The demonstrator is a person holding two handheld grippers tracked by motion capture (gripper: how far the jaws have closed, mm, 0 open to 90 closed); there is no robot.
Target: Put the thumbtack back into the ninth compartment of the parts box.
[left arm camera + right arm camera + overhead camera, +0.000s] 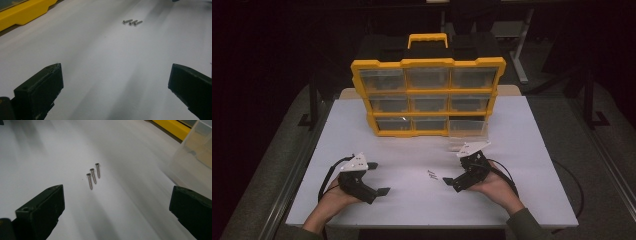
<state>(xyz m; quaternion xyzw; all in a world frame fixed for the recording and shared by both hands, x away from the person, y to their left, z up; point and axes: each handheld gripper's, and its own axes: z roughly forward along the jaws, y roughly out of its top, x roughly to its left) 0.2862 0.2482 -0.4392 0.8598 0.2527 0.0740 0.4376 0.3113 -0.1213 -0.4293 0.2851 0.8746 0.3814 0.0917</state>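
Nearest the person, both forearms came in from the bottom edge of the high view, each hand w/ a black gripper resting low over the white table (522, 150). The left gripper (379, 178) sat at the table's front left, pointing toward the centre, jaws spread wide apart w/ nothing between them; the left gripper view showed the two black jaws at the frame's bottom corners and bare tabletop between. The right gripper (455, 169) sat at front right, angled inward toward the left one, jaws likewise spread wide and empty; grey three-cornered plates topped both grippers. Black cables trailed back from each toward the table's front edge.

Between the 2 grippers, a bit closer to the right one, lay three small screws (93, 176) side by side, roughly parallel, flat on the table, untouched by either gripper. Same screws appeared farther off in the left gripper view (132, 22) and as small dark marks in the high view (432, 174).

Farther back, a clear plastic drawer (467, 128) stuck out of the bottom-right slot of a yellow organizer case (428, 95), which stood upright near the table's far edge w/ a 3x3 grid of clear drawers and a yellow handle (427, 39) on top. Contents of the drawers couldn't be told. Beyond the table, dark floor and furniture legs.
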